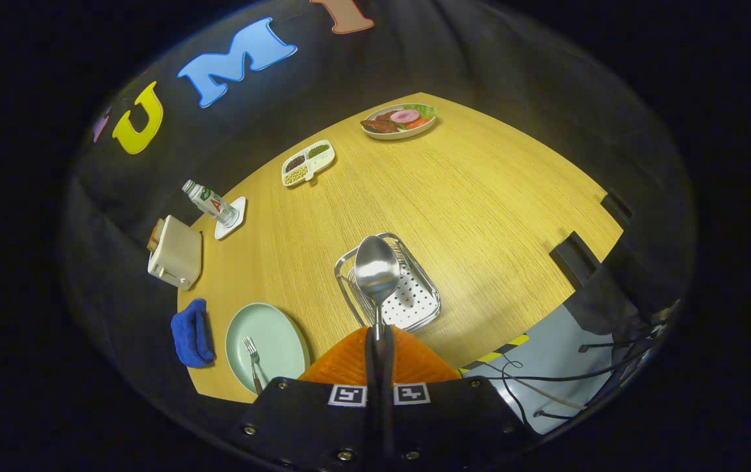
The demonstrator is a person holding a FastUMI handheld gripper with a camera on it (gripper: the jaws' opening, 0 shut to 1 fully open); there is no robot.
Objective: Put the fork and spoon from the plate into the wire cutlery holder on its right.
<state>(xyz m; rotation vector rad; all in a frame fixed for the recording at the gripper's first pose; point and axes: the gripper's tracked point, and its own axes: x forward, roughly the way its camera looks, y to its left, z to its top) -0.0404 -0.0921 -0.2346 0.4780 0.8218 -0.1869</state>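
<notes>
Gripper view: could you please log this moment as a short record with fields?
gripper: shut on spoon handle
spoon: bowl up, above the wire cutlery holder
wire cutlery holder: on table, right of plate
fork: lying on plate
plate: beside the blue cloth
done: spoon lifted
left: spoon into holder, then fork

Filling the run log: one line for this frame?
claw: shut on shiny metal spoon | spoon: above wire cutlery holder | metal fork: on pale green plate
</notes>
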